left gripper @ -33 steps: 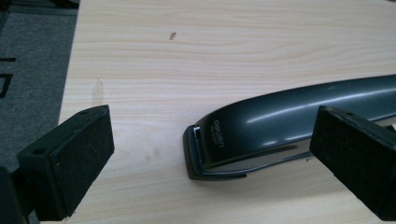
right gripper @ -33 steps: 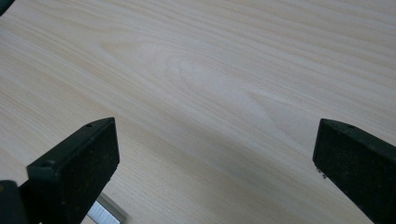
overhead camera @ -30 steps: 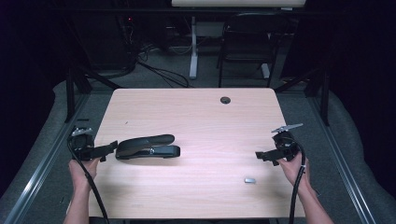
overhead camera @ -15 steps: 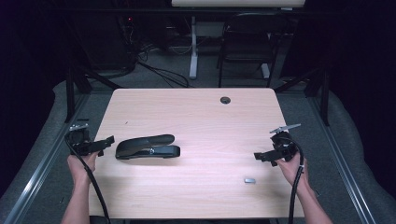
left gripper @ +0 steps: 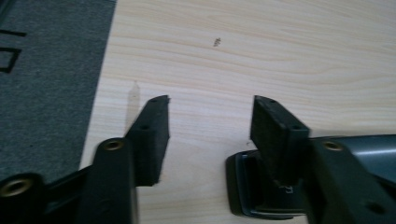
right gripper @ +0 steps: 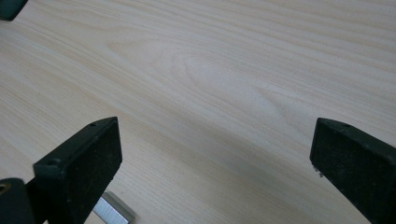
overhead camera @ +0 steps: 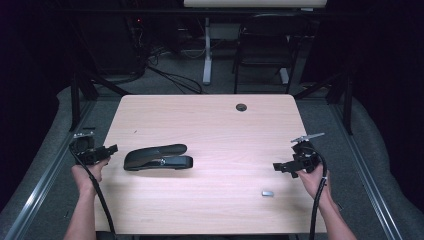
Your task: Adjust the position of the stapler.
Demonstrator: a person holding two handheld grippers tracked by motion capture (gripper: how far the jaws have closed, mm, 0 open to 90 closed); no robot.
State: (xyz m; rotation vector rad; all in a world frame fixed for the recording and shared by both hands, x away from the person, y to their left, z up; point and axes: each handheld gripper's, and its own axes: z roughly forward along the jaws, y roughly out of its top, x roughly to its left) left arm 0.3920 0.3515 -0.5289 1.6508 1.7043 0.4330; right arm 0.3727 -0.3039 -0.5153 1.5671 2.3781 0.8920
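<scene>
- The left hand-held gripper (overhead camera: 111,148) sits at the table's (overhead camera: 210,125) left edge, jaws level and pointing at the black stapler (overhead camera: 159,157). Its jaws have just been closing; they are partly apart with only bare wood between them.
- The stapler lies flat just ahead of that hand-held gripper, apart from it. In the left gripper view its near end (left gripper: 252,186) shows just behind and partly hidden by the right-hand jaw, outside the gap.
- Nothing lies between the left hand-held gripper and the stapler.
- A round dark grommet (overhead camera: 241,107) sits well beyond both, near the far edge.
- A small strip of staples (overhead camera: 268,193) lies just in front of and below the right hand-held gripper (overhead camera: 278,166), near its left-hand jaw in the right gripper view (right gripper: 114,213).
- The right hand-held gripper's jaws are wide apart, holding nothing, aimed across the table toward the stapler, well away.
</scene>
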